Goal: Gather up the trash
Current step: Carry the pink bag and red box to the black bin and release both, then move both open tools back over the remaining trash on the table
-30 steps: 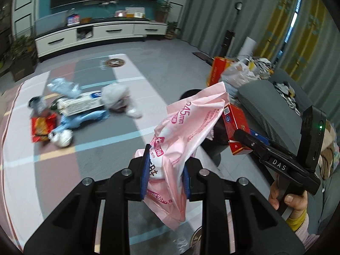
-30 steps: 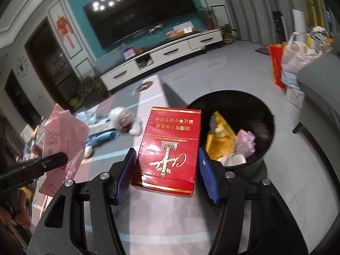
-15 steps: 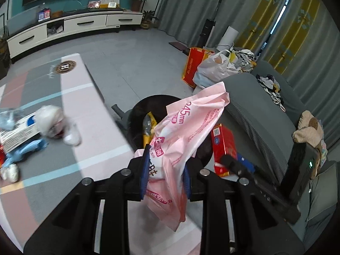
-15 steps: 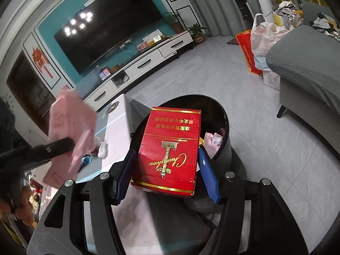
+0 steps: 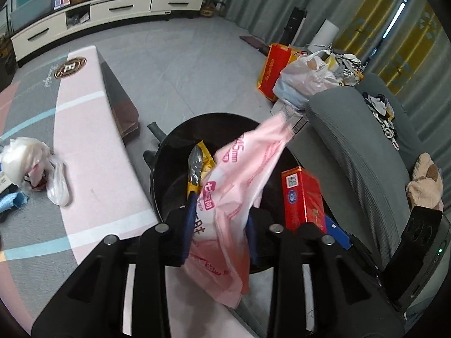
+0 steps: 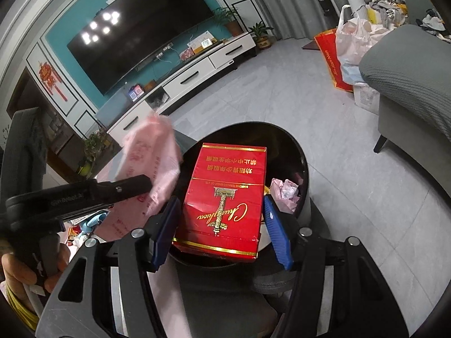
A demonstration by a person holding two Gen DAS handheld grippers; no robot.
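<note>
My left gripper [image 5: 220,219] is shut on a pink plastic wrapper [image 5: 239,180] and holds it over the near rim of the round black trash bin [image 5: 174,146]. My right gripper [image 6: 222,219] is shut on a red cigarette carton [image 6: 225,197] and holds it above the same bin [image 6: 301,163]. The carton also shows in the left wrist view [image 5: 301,194], right of the wrapper. The wrapper shows in the right wrist view [image 6: 149,163], left of the carton. Yellow packaging [image 5: 200,166] and crumpled pink paper [image 6: 284,191] lie in the bin.
A low table with a pink and grey cover [image 5: 84,129] stands left of the bin, with a crumpled white bag [image 5: 28,160] and other trash on it. A grey sofa [image 5: 352,140] is on the right. Bags [image 5: 304,76] sit on the floor behind.
Both grippers have swung right from the table to above the bin, each still holding its item. The trash on the table has slid to the left edge of the left view.
</note>
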